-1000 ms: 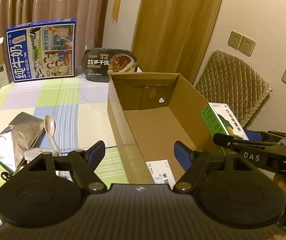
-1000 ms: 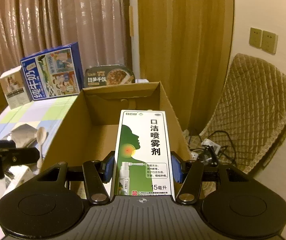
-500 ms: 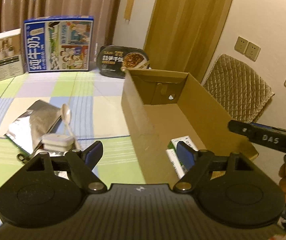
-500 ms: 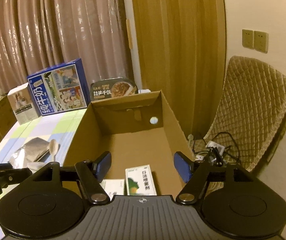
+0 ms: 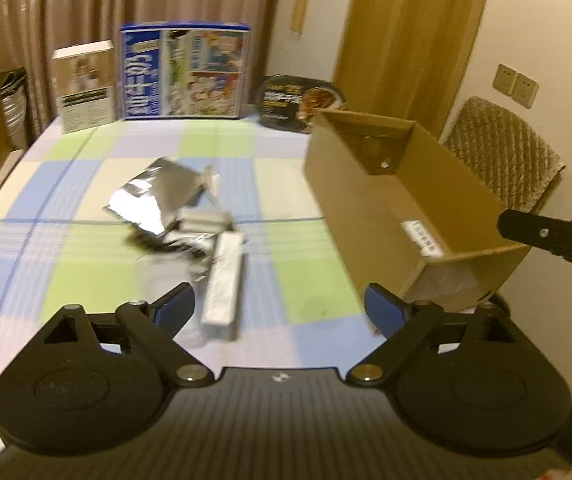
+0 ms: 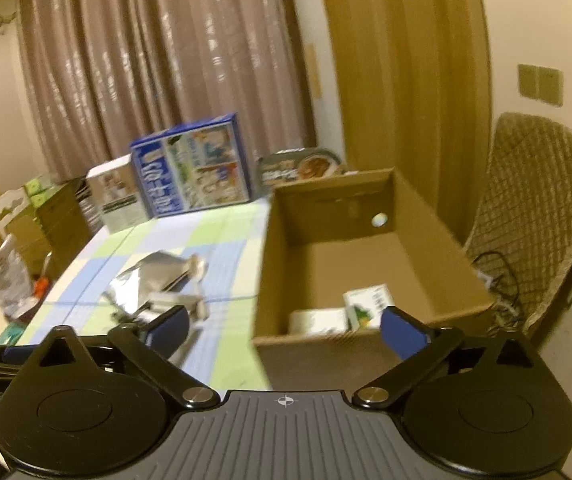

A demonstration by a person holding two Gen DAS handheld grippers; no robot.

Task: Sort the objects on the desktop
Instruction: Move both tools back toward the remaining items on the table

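An open cardboard box (image 5: 350, 184) (image 6: 270, 248) stands on the right of the checked tablecloth. Inside it lie the green-and-white spray carton (image 6: 368, 304) and a white item (image 6: 318, 320). My right gripper (image 6: 284, 328) hovers before the box's near wall, its jaws opening wide with nothing between them. My left gripper (image 5: 280, 310) is over the cloth left of the box, jaws opening and empty. Just ahead of it lies a long white box (image 5: 224, 280), beyond that a silver foil pouch (image 5: 154, 196) (image 6: 154, 276), a pale spoon (image 6: 198, 268) and small white items, all blurred.
A blue milk carton (image 5: 184, 70), a white box (image 5: 84, 86) and a black meal tray (image 5: 300, 100) stand along the table's far edge. A quilted chair (image 6: 534, 220) stands right of the box. The other gripper's arm (image 5: 554, 236) reaches in at the right of the left wrist view.
The right gripper let go of the spray carton, which now lies in the box, and drew back. The left gripper swung left from the box toward the clutter. Both jaws widened.
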